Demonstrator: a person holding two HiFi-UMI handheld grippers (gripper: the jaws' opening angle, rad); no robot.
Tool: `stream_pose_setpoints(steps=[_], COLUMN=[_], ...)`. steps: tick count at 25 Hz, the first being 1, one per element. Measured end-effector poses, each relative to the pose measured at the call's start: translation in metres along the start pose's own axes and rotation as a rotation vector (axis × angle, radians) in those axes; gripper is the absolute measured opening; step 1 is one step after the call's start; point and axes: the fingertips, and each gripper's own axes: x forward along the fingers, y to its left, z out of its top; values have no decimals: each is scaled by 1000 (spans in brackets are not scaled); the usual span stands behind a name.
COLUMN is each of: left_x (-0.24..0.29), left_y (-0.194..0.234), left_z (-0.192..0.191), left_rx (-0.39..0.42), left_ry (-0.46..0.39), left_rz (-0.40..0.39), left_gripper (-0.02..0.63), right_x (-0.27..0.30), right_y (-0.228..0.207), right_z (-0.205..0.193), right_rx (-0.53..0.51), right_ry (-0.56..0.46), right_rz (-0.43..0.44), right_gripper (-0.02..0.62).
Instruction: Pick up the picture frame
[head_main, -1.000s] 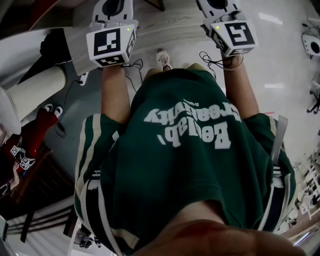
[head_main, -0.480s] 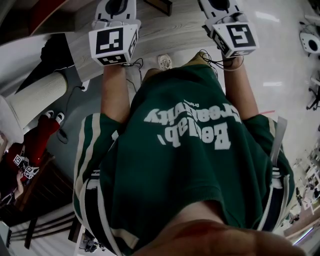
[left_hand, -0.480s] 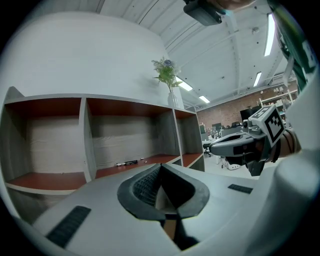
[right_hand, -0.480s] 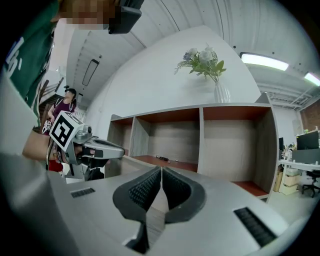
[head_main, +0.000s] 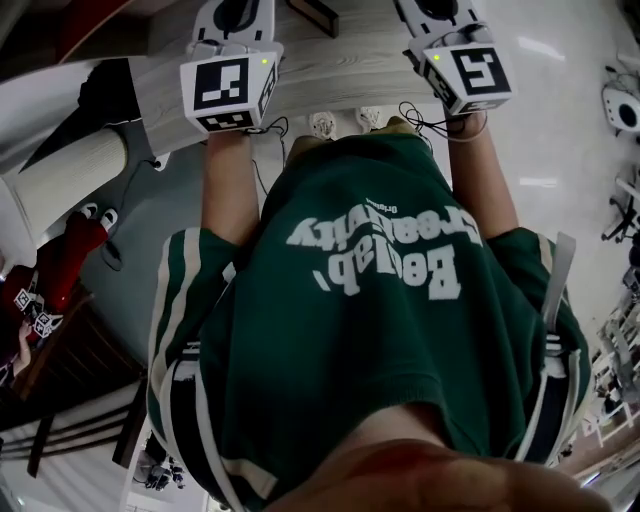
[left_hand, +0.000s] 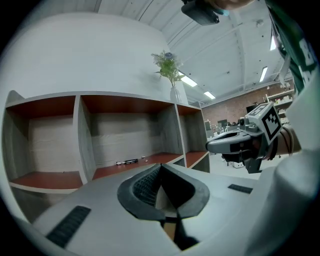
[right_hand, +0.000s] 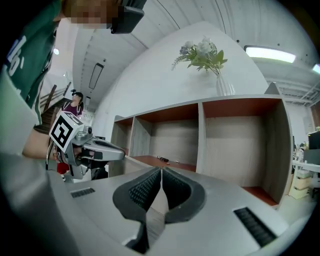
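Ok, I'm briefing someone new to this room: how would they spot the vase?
Find the long open shelf unit with red-brown compartments against the white wall. The vase stands on its top board: clear glass holding green sprigs and pale flowers. The small dark pen-like thing nearby lies lower, inside a compartment.

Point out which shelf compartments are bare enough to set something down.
Bare: the left compartment, between end wall and divider, and the right compartment. The middle compartment has small dark items on its floor. A vase stands on top.

Picture frame cut by top edge; shelf items unidentifiable.
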Motion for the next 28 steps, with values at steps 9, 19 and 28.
stream_pose_setpoints(steps=[9,19,28], left_x=[14,1,-40], left_y=[5,21,57], left_z=[-6,-16,-45], left_rx=[-8,-17,-25], left_ry=[27,63,118], left_rz=[59,126,198], left_gripper=[18,18,18], right_x=[19,48,76], right_y=[-15,48,80], right_z=[-10,-54,-151], right_rx=[27,13,80], right_ry=[36,24,262], right_rz=[41,282,219], right_gripper=[35,259,261])
